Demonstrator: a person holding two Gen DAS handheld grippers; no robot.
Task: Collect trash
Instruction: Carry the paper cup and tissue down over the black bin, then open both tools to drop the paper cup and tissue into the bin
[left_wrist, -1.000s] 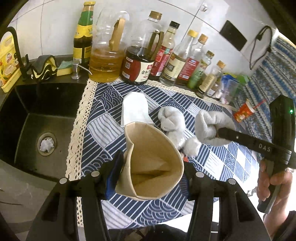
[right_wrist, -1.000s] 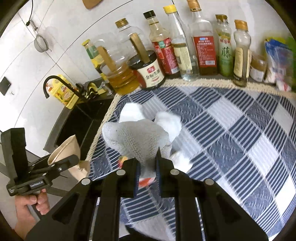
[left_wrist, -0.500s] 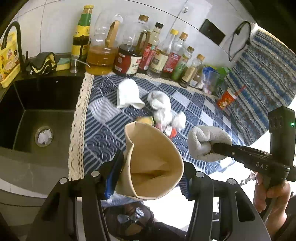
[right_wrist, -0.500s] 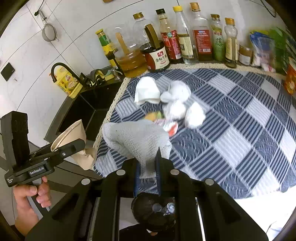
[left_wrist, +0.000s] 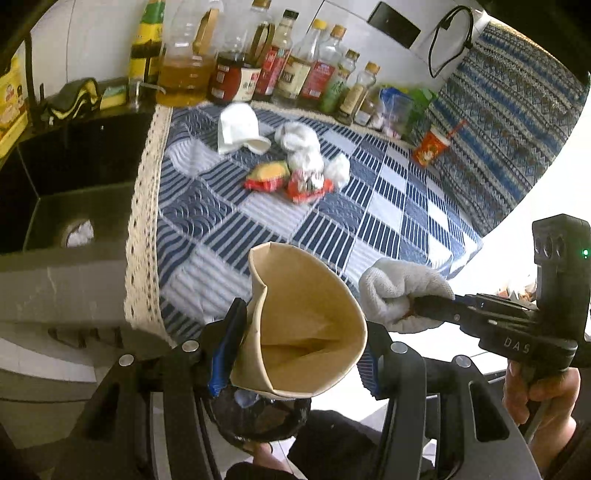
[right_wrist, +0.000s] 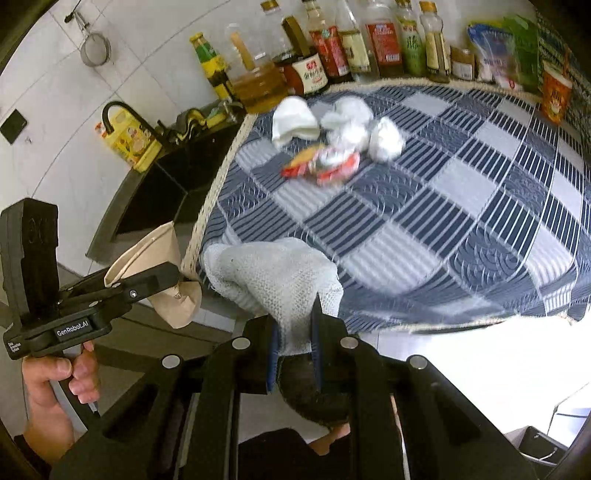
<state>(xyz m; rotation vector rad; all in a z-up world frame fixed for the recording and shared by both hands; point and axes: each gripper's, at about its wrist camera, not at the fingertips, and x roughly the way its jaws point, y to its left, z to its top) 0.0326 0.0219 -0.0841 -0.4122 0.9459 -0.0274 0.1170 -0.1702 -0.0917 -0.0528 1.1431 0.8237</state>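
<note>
My left gripper (left_wrist: 304, 317) is shut on a crushed tan paper cup (left_wrist: 306, 332), mouth toward the camera. The right gripper (right_wrist: 295, 325) is shut on a wad of white knit cloth (right_wrist: 273, 273), which also shows as white cloth (left_wrist: 399, 291) just right of the cup. Both hang off the table's near edge, above a bin lined with a black bag (left_wrist: 258, 413). On the checked tablecloth (left_wrist: 369, 206) lie white paper wads (left_wrist: 299, 136), a folded white piece (left_wrist: 236, 125) and red wrappers (left_wrist: 303, 184).
A dark sink (left_wrist: 55, 192) lies left of the table. A row of oil and sauce bottles (left_wrist: 258, 74) lines the back wall, with an orange cup (left_wrist: 430, 147) and snack bags at the back right. A person's hand (left_wrist: 535, 395) grips the right handle.
Both grippers have drawn back from over the table to beyond its near edge, so the bin now shows beneath them. Each keeps its hold.
</note>
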